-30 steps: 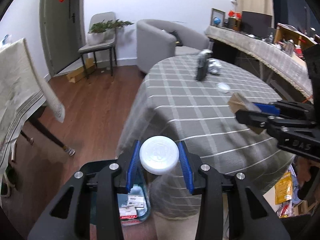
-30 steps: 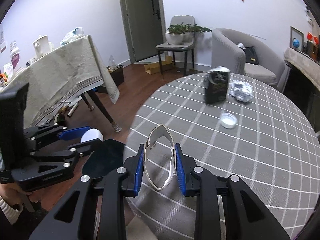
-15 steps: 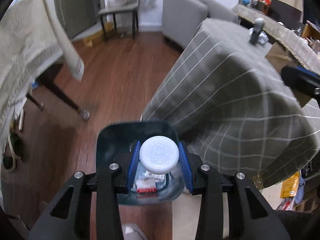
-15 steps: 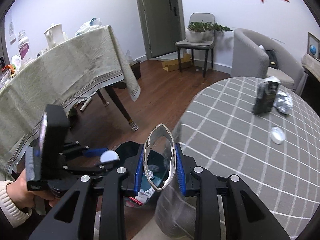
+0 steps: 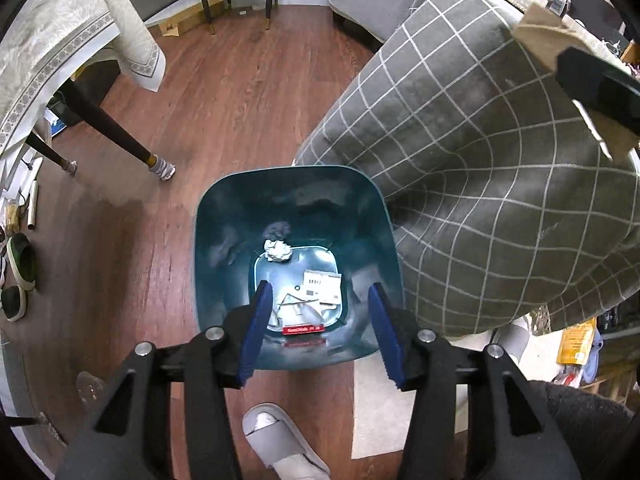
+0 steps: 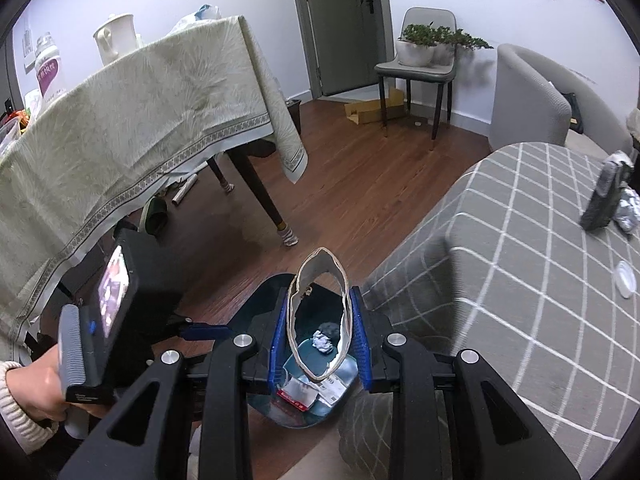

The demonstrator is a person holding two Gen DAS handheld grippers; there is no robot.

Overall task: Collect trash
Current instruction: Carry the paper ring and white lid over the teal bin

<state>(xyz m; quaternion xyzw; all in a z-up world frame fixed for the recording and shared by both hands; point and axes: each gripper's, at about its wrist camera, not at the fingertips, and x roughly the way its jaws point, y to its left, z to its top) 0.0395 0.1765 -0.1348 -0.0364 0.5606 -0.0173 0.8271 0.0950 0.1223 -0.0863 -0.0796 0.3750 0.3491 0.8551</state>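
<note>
Torn paper cup [image 6: 319,320] pinched upright in right hand-held gripper [image 6: 319,354], teal trash bin [image 6: 260,312] directly beneath toward 6 o'clock; left hand-held gripper [image 5: 320,330] just opened, empty.

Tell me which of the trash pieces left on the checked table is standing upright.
The dark crushed carton, at the table's far side in the right wrist view. It stands tall; the crumpled foil ball beside it and the round clear lid nearer you lie low.

The left gripper [image 5: 320,328] hangs over the teal bin [image 5: 224,248], jaws just opened and empty. A crumpled paper ball [image 5: 277,250] and packets [image 5: 322,285] lie inside the bin.
</note>
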